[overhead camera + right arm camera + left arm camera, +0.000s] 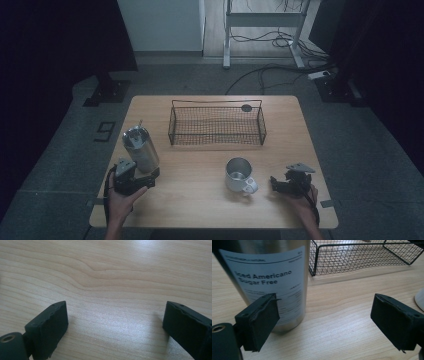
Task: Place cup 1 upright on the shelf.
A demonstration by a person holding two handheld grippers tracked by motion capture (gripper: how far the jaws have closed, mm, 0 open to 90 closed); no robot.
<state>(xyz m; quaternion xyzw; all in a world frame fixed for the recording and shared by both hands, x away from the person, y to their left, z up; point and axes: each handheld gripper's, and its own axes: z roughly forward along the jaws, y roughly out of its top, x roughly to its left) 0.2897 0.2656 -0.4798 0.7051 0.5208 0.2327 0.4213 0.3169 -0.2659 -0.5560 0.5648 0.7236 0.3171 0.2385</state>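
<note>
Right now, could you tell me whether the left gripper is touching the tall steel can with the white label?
Apart: in the left gripper view, the left gripper's open jaws stand short of the can.

- The stainless steel tumbler [140,148] stood on the wooden table at about nine o'clock from the table's middle, near the left edge. Its brushed silver body leaned slightly in the high view, with a dark lid and a thin straw or stem rising from the top.
- In the left gripper view the tumbler [269,277] stood upright on its base, close up. A white label wrapped its front, printed "Iced Americano Sugar Free" in dark letters, with finer print below too small to read.
- It rested directly on the wood, nothing clamped around it.
</note>
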